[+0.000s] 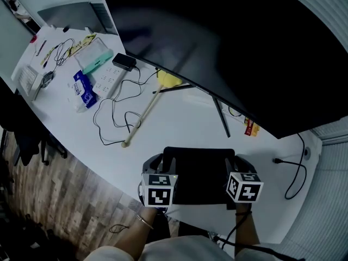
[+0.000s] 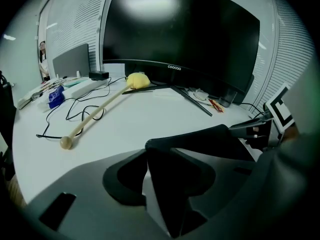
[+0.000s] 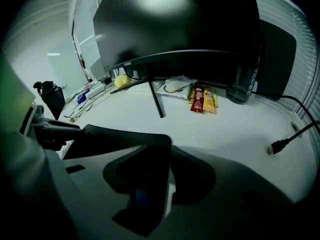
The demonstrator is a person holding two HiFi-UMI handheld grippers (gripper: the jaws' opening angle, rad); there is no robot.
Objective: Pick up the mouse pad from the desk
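Observation:
The black mouse pad point(image 1: 198, 173) lies at the near edge of the white desk point(image 1: 179, 121), between my two grippers. My left gripper point(image 1: 162, 162) is at the pad's left edge and my right gripper point(image 1: 235, 163) at its right edge. In the left gripper view the pad's edge point(image 2: 210, 139) runs in between the jaws of the left gripper point(image 2: 170, 184), with white desk showing beside it; the jaws stand open. In the right gripper view the pad point(image 3: 115, 139) likewise reaches in between the open jaws of the right gripper point(image 3: 150, 184). Whether the pad rests fully flat I cannot tell.
A large dark curved monitor point(image 1: 228, 48) on thin legs fills the back. A wooden stick with a yellow head point(image 1: 142, 116), a loose black cable point(image 1: 117, 113) and a power strip point(image 1: 106, 80) lie to the left. Red and yellow sachets point(image 1: 250, 126) and a plug cable point(image 1: 296, 173) lie right.

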